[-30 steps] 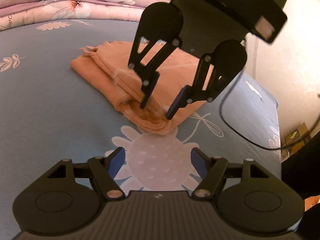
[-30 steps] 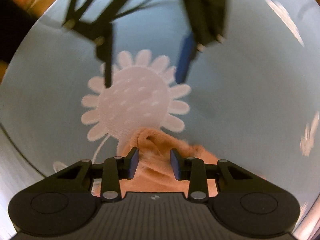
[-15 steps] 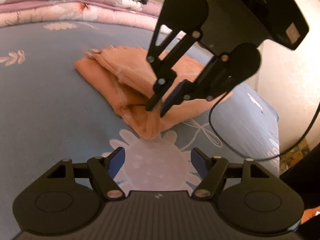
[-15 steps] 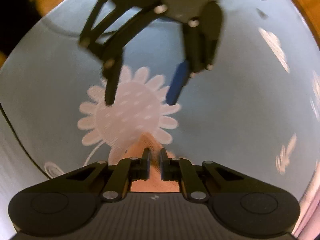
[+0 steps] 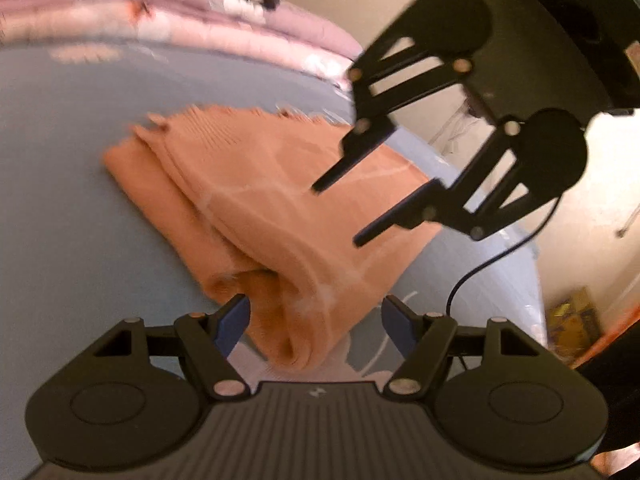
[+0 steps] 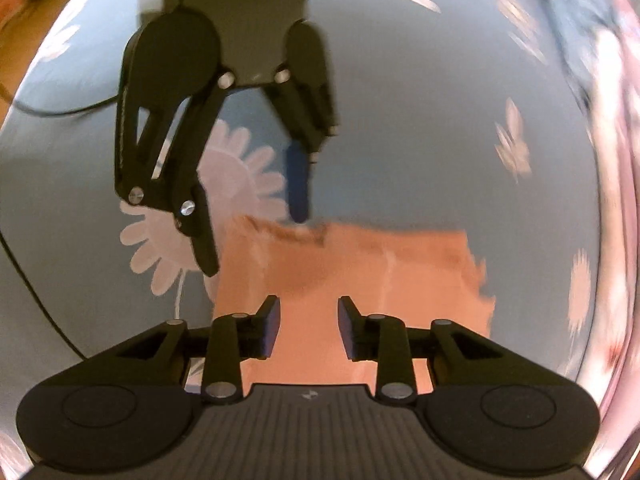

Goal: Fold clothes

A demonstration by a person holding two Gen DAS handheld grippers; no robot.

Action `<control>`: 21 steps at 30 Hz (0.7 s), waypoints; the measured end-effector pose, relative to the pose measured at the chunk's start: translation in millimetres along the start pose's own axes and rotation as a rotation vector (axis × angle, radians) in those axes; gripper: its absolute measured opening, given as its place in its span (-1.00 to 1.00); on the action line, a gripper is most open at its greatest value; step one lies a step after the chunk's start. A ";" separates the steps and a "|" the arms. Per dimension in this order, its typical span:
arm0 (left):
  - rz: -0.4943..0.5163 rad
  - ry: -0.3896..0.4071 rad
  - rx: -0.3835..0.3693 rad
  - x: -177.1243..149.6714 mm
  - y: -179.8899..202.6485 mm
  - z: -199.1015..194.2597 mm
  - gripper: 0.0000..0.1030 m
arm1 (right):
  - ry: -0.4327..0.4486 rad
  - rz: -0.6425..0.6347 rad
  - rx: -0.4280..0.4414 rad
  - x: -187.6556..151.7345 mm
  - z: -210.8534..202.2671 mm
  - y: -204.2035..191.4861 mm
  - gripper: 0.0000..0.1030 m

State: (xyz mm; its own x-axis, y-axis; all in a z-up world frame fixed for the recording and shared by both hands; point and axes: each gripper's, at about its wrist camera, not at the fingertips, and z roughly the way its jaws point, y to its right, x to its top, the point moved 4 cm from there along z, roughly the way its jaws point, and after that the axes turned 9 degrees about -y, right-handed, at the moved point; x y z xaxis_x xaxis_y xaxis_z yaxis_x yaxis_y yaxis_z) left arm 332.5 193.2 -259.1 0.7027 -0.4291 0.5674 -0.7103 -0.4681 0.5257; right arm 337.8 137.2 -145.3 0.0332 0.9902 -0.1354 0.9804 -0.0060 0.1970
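A folded orange knitted garment (image 5: 272, 208) lies on the blue flowered bedsheet (image 5: 60, 200). My left gripper (image 5: 316, 320) is open, its jaws on either side of the garment's near folded end, which bulges between them. My right gripper (image 5: 334, 214) hovers open above the garment's right part, holding nothing. In the right wrist view the garment (image 6: 360, 268) lies flat under my open right gripper (image 6: 308, 326), and the left gripper (image 6: 256, 244) stands at its far edge with jaws apart.
Folded pink flowered quilts (image 5: 140, 12) are stacked at the far side of the bed. A black cable (image 5: 500, 256) trails from the right gripper across the sheet. The bed's right edge (image 5: 536, 280) drops to a floor with a yellow box (image 5: 572, 312).
My right gripper let go of the garment's fold, opened and lifted back over the garment. My left gripper moved forward so the garment's near end sits between its open jaws.
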 end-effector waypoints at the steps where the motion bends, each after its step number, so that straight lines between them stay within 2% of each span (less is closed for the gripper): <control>1: -0.018 -0.007 -0.029 2.1 -3.2 4.7 0.35 | -0.006 0.040 0.006 -5.5 1.5 -0.1 -0.28; 3: -0.070 -0.008 -0.103 5.2 -11.1 11.0 0.10 | -0.015 0.101 0.009 -17.4 10.1 -7.2 -0.26; 4: -0.112 -0.016 -0.149 6.2 -17.5 15.1 -0.17 | -0.019 0.129 0.012 -22.5 13.1 -10.6 -0.22; 6: -0.177 -0.025 -0.192 6.9 -28.4 20.5 -0.73 | -0.017 0.174 0.022 -33.9 15.6 -14.9 -0.20; 7: -0.192 -0.022 -0.215 7.2 -31.4 19.4 -0.84 | -0.015 0.195 0.028 -40.4 16.7 -16.7 -0.20; 9: -0.189 -0.019 -0.229 7.8 -32.8 11.4 -0.87 | -0.007 0.240 0.039 -55.5 23.4 -18.0 -0.20; 11: -0.176 -0.026 -0.186 6.9 -35.6 3.0 -0.87 | 0.002 0.298 0.051 -64.8 27.9 -19.5 -0.16; 13: -0.219 -0.059 -0.117 0.5 -44.9 4.3 -0.86 | 0.005 0.357 0.071 -73.8 28.6 -21.9 -0.16; 18: -0.396 -0.047 -0.106 -13.1 -54.0 3.3 -0.71 | 0.003 0.427 0.085 -91.8 39.0 -25.8 -0.16; 21: -0.417 -0.052 -0.055 -17.1 -47.2 -7.8 -0.68 | 0.003 0.473 0.091 -106.4 36.9 -27.8 -0.10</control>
State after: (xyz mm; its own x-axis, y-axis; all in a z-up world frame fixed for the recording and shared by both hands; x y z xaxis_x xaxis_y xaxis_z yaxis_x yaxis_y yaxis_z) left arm 353.8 228.7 -288.7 0.9304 -0.2509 0.2671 -0.3649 -0.5687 0.7371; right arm 314.2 26.8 -172.2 0.4793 0.8763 -0.0485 0.8708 -0.4679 0.1509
